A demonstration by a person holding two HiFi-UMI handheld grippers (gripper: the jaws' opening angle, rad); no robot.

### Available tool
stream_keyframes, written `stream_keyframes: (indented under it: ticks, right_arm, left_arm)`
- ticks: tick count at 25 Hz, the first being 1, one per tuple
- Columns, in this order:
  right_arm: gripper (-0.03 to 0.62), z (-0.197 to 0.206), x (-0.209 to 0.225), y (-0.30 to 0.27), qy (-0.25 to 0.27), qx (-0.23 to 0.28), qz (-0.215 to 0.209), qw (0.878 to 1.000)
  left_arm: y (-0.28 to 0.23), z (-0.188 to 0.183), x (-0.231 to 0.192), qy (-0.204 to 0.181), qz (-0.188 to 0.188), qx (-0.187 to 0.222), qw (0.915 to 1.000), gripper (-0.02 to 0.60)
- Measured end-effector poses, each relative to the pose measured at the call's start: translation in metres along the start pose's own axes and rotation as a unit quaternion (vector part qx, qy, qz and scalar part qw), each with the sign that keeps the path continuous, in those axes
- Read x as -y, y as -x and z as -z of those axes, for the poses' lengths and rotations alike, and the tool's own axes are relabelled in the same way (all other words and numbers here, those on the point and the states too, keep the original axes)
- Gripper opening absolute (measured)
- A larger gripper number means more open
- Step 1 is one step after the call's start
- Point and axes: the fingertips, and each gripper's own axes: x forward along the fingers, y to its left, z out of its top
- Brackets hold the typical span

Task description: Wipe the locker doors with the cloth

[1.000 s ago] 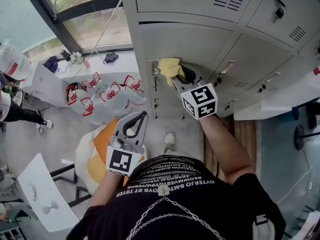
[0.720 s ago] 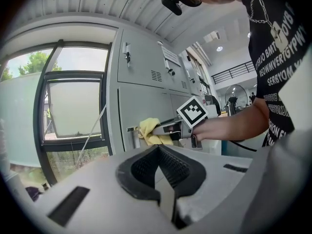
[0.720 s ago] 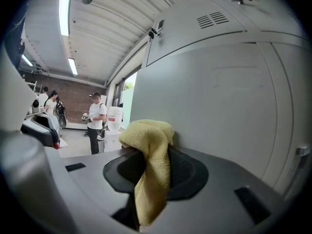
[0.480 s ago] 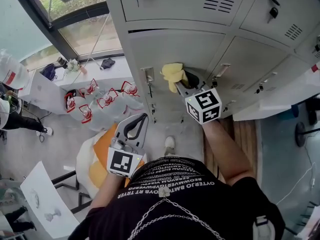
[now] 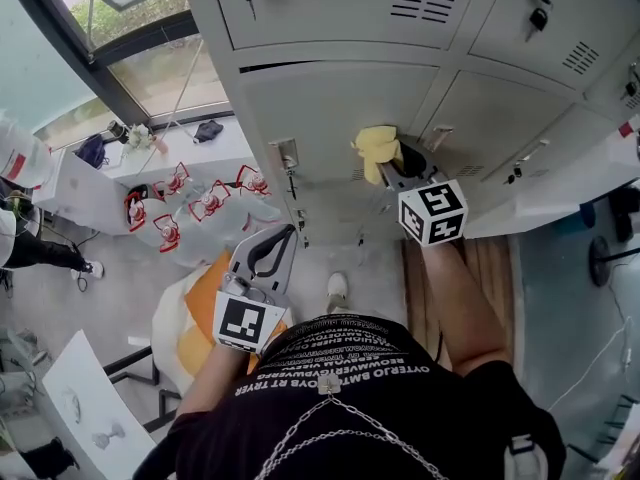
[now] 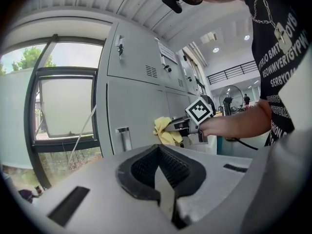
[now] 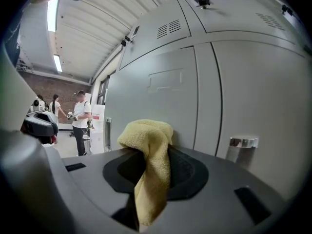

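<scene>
Sliding toward 3 o'clock across the grey metal locker door [image 5: 320,103], the right gripper [image 5: 392,165] has carried the yellow terry cloth [image 5: 375,145] away from the small silver latch plate [image 5: 287,155]. That plate now lies well off at the cloth's 9 o'clock. In the head view the cloth is bunched against the door near its 3 o'clock edge, close to the next door's handle [image 5: 437,135]. The left gripper [image 5: 285,231] hangs low at 7 o'clock, apart from the lockers, just as it did a second ago.

From the left gripper view, the left gripper [image 6: 157,148] shows its jaws closed together with nothing between them. Beyond them the cloth [image 6: 165,130] presses on the door [image 6: 136,108], pinched by the right gripper [image 6: 181,126].

Seen in the right gripper view, the right gripper [image 7: 148,167] has its jaws clamped on the cloth [image 7: 148,147], whose folded top touches the door [image 7: 156,99]. A chrome handle [image 7: 242,142] sits at 3 o'clock.

Judging by this, one sideways stroke on this door is almost complete. The doors at 12 and 3 o'clock likely remain to be wiped.
</scene>
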Motion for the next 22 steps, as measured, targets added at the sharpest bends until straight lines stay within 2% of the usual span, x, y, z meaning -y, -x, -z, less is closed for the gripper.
stream_keyframes:
  ticks: [8, 11, 16, 22]
  right_arm:
    - [0.107, 0.009, 0.040, 0.021, -0.016, -0.007, 0.051, 0.999]
    - [0.106, 0.005, 0.035, 0.030, -0.032, 0.006, 0.053, 0.998]
    - [0.106, -0.005, -0.026, 0.017, -0.016, 0.018, -0.021, 0.999]
    - [0.107, -0.002, -0.094, -0.022, 0.024, -0.001, -0.100, 0.995]
  left_arm:
    - [0.002, -0.001, -0.005, 0.001, -0.005, 0.001, 1.0000, 0.006]
    - [0.006, 0.004, -0.009, 0.007, -0.012, -0.004, 0.9999, 0.006]
    - [0.008, 0.010, -0.018, 0.019, -0.023, -0.013, 0.9995, 0.005]
    - [0.015, 0.003, -0.025, 0.016, -0.043, 0.008, 0.9989, 0.006]
